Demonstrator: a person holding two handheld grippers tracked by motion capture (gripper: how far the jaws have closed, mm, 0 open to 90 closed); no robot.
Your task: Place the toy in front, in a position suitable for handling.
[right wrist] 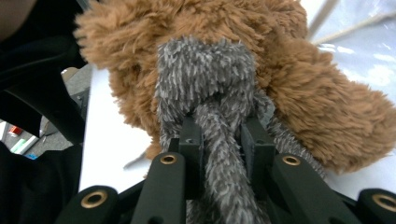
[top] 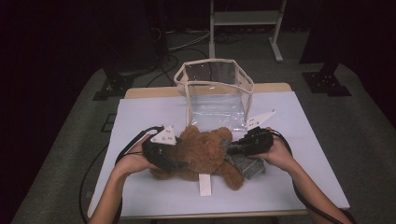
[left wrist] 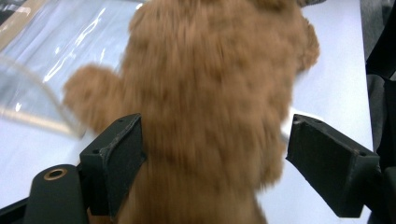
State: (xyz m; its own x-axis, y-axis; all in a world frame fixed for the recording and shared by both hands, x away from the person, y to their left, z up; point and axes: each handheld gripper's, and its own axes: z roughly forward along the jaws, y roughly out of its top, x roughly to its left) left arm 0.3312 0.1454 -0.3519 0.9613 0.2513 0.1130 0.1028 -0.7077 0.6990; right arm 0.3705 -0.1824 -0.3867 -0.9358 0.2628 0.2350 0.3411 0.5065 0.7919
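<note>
A brown teddy bear [top: 201, 149] lies on the white table [top: 140, 116], a grey fluffy scarf [top: 247, 164] at its right side. My left gripper [top: 180, 164] reaches in from the bear's left. In the left gripper view the bear's body [left wrist: 210, 93] sits between the wide jaws of the left gripper [left wrist: 215, 163]; one pad [left wrist: 126, 158] brushes the fur and the other stands just apart from it. My right gripper [top: 229, 149] comes from the right. The right gripper [right wrist: 222, 135] is shut on a strand of the scarf [right wrist: 205, 74], against the bear [right wrist: 317, 107].
A clear plastic bag [top: 217, 91] with cream trim stands open just behind the bear. A white tag [top: 204, 184] lies on the table in front of the bear. Cables trail from both grippers toward the table's front edge.
</note>
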